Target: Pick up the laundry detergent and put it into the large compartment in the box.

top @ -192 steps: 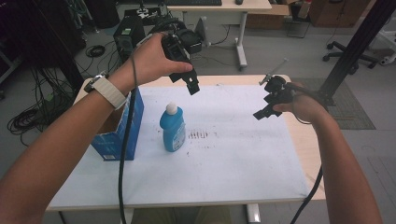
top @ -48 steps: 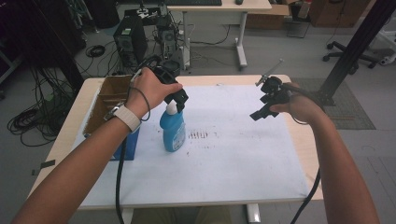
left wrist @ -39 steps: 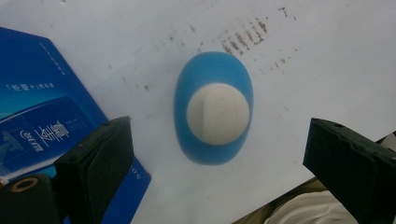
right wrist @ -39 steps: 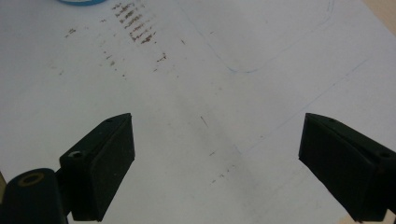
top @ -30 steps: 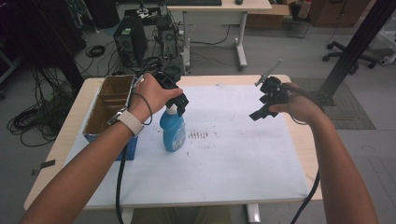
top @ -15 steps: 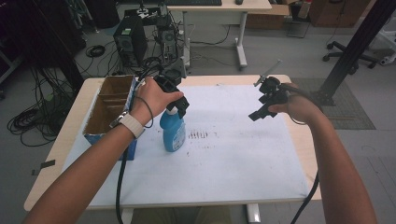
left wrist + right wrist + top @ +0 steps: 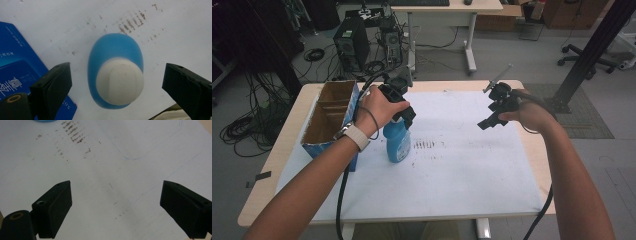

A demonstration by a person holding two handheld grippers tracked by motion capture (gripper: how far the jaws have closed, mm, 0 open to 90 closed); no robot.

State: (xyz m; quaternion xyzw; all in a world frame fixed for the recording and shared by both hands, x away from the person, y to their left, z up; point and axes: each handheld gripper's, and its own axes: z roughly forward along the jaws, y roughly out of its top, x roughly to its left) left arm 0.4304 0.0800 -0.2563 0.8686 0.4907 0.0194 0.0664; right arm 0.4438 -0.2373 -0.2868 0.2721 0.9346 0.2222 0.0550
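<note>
White-papered bench point(image 7: 472, 170) under us, we are lowering the wide-open, empty left gripper point(image 7: 115, 82) over the blue bottle's point(image 7: 115, 53) cap point(image 7: 120, 83), needing to close next, while the right gripper point(image 7: 494, 112) is hovering open and empty beside the bottle.

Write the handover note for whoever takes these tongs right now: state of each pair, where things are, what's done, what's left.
Left tongs: open, directly above the blue bottle, jaws either side of its white cap with clear gaps; nothing gripped.
Right tongs: open, empty, held over bare white paper on the right of the table.
Things: the bottle stands upright on the paper, beside the open blue cardboard box at the table's left.
Done: left tongs lined up over the cap.
Left: probably lower, close on the bottle's neck or cap and lift; where it goes next is not shown.
</note>
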